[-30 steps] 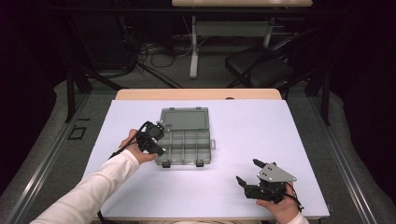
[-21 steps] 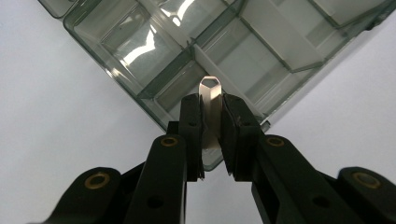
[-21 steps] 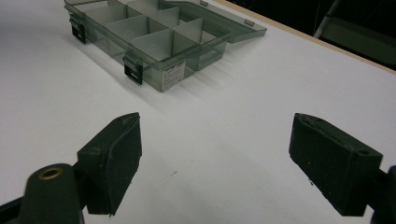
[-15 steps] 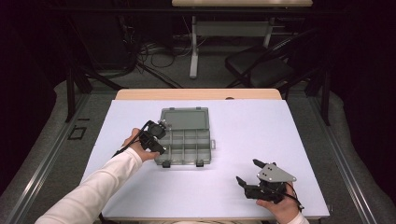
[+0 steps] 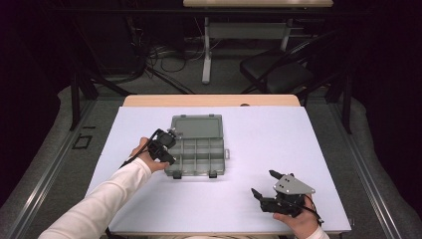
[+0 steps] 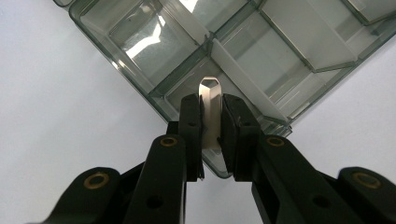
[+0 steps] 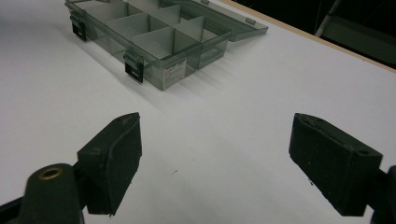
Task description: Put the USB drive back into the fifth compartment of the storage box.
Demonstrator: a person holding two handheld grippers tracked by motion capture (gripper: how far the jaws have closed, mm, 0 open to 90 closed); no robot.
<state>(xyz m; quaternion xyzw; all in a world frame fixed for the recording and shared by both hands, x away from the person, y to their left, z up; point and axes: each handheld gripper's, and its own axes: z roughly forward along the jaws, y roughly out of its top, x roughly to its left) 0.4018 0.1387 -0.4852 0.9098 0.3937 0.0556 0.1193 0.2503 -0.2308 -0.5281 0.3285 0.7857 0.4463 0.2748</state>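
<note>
The table [image 5: 298, 149] is wearing a white cover, and a strip of light wood is showing along its far edge. Grey floor [image 5: 164, 84] is lying all around it. Past the far edge a black chair [image 5: 278, 72] is standing beside a white table leg [image 5: 206, 55]. Black cables [image 5: 149, 59] are curling on the floor there. The room behind is staying very dark.

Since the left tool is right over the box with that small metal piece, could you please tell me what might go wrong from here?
1. The left tool pinches only the lower part of the metal piece; it might slip or twist on release.
2. The piece hangs over a divider near the box corner, so it could land in the wrong compartment or outside.
3. The right tool is open and away from the box, so a nudge could slide it.
</note>
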